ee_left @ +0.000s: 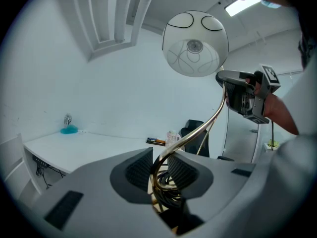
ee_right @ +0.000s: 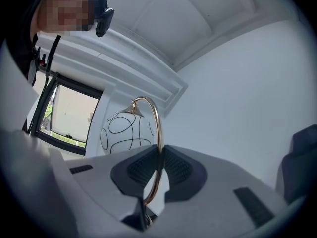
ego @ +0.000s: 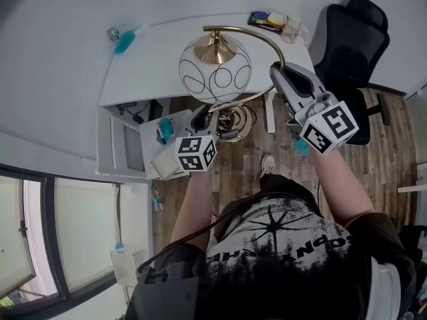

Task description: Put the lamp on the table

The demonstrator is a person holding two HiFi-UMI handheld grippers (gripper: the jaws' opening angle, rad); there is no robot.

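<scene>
Left gripper (ee_left: pixel 159 168) gripped the lamp (ego: pixel 215 69) by its coiled brass base, right gripper (ee_right: pixel 160 163) pinching the arched stem (ee_right: pixel 158 128); lowering squarely onto the tabletop (ego: pixel 147 59) called for level, matched hands.

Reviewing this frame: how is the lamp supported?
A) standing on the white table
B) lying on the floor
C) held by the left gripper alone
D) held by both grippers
D: the jaws of the left gripper clamp the brass stem of the lamp low down, and those of the right gripper clamp it higher on the curve.
</scene>
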